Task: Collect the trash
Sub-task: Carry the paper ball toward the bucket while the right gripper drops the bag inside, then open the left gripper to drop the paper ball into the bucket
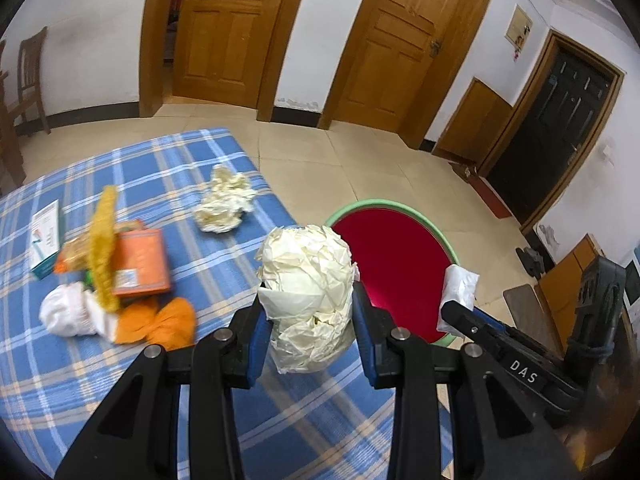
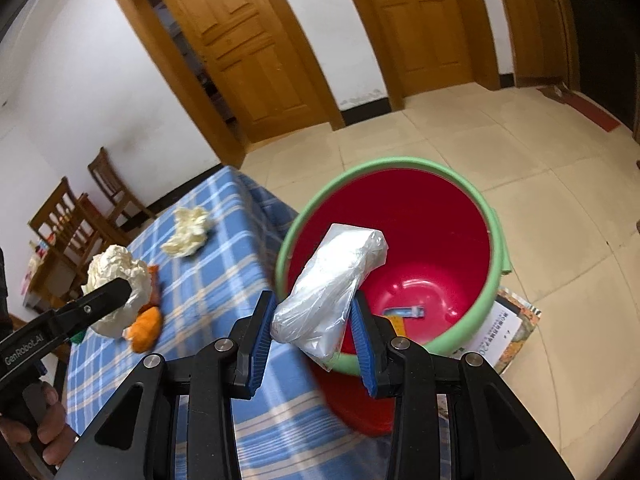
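We have the left gripper (image 1: 308,312) clamped on a crumpled paper ball (image 1: 308,296) above the table's edge, the right gripper (image 2: 310,320) pinching a plastic-wrapped packet (image 2: 328,296) over the red bucket (image 2: 496,240), probably for dropping; another paper wad (image 1: 226,204) lies farther on the checked cloth (image 1: 160,168)

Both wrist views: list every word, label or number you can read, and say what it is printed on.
"DAS": white letters on the right gripper arm, left wrist view.
"GenRobot.AI": white letters on the left gripper arm, right wrist view.
Orange box: label too blurred to read.
Leaflet: print too blurred.
Paper beside the bucket: dark print too small to read.
Wrapper in the bucket: unreadable.
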`<state>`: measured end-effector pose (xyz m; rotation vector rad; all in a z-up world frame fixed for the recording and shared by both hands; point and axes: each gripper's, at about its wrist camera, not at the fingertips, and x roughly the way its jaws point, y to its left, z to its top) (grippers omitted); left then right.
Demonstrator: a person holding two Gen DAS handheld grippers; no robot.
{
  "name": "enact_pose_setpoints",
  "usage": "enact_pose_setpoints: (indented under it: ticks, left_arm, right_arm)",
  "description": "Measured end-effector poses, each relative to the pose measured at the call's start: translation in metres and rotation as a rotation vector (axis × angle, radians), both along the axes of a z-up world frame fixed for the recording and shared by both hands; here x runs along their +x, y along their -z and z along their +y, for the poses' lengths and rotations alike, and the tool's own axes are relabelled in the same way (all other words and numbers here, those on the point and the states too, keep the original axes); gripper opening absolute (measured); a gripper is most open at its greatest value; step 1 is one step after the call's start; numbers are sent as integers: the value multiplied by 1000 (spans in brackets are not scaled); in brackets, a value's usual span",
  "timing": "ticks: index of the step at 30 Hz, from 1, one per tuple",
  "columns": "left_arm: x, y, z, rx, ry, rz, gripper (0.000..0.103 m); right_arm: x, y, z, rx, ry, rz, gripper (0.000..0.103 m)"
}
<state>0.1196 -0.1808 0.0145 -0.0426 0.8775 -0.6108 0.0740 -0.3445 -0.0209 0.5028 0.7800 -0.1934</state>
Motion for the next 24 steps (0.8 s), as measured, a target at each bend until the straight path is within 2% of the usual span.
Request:
enact_pose_setpoints:
  ticks: [14, 24]
  left_arm:
    - [10, 20, -53, 57, 73, 22, 37]
    - [15, 30, -69, 79, 89, 40, 37]
  right_arm:
    - [-1, 25, -39, 17, 86, 64, 42]
    - [-6, 22, -52, 32, 115, 42, 42]
